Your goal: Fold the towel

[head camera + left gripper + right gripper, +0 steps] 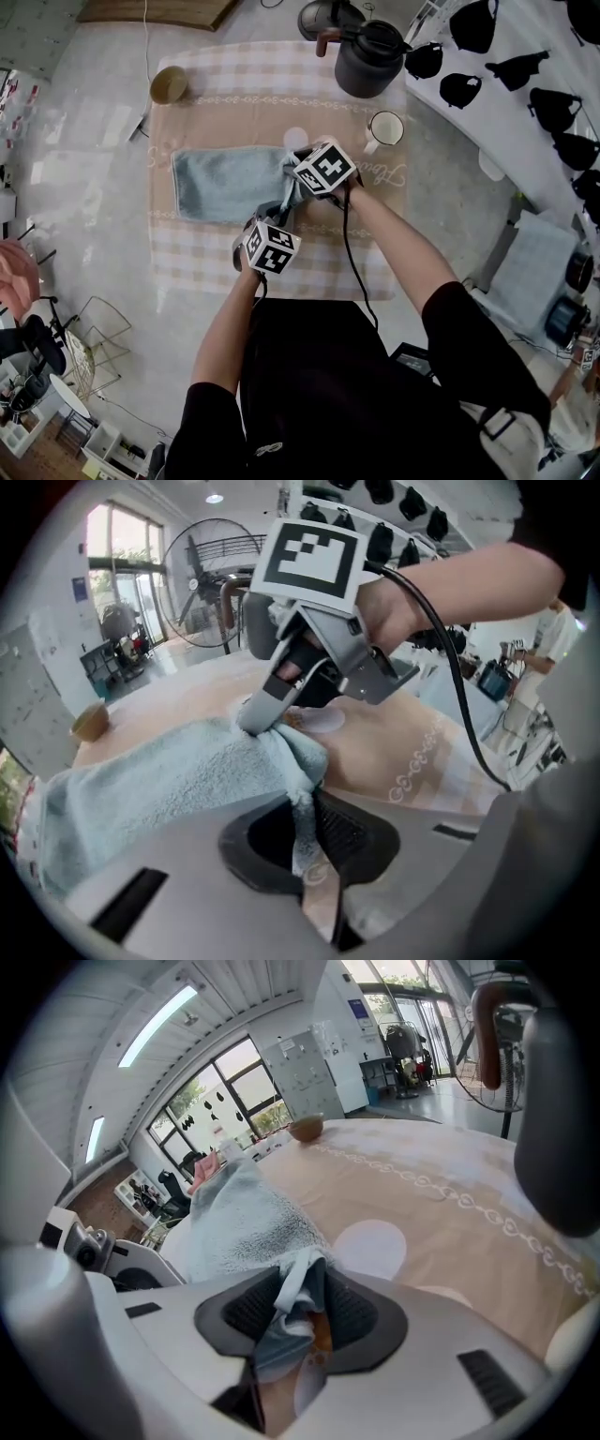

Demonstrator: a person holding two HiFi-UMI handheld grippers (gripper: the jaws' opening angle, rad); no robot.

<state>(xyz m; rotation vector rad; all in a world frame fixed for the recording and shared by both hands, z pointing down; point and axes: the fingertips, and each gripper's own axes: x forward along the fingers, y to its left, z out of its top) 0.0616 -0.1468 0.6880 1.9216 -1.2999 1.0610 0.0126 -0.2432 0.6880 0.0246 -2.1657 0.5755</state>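
Left gripper view | left gripper (309,841) and right gripper (298,1312) each clamped the towel (159,780) edge | lift needed both level, edge taut.

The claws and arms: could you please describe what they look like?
The left claw and right claw have light grey bodies with black ribbed pads. Each carries a white cube with black square markers, and a black cable runs back from it along the arm. The person wears a black short-sleeved top, with the forearms uncovered.
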